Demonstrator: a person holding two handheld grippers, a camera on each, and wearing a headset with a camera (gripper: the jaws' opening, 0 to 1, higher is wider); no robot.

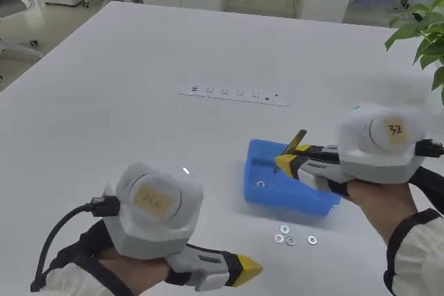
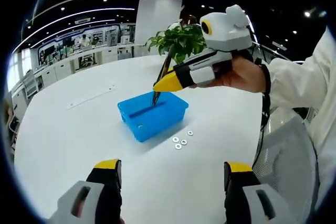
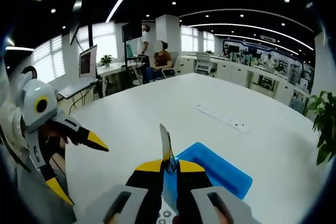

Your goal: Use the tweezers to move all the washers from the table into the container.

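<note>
4 washers lie on the white table, low and to the right in the head view. They sit close together in a small bunch, just beside the near wall of the blue container. 1 more washer lies inside the container, near its left end.

My right tongs are on the right side of the head view, over the container. Their 2 jaws are squeezed together on the tweezers, which stick out past the yellow tips. In the left gripper view the tweezers slant down into the container, and the thin ends sit low inside it. I think the ends are close to the bottom, but they are too small for me to see if they pinch a washer.

My left tongs are at the bottom of the head view, left of the bunch of washers. Their 2 jaws are wide apart with nothing between them. They point across the table toward the container.

Far up the table lies a long white power strip. A green plant peeks in at the upper right edge.
</note>
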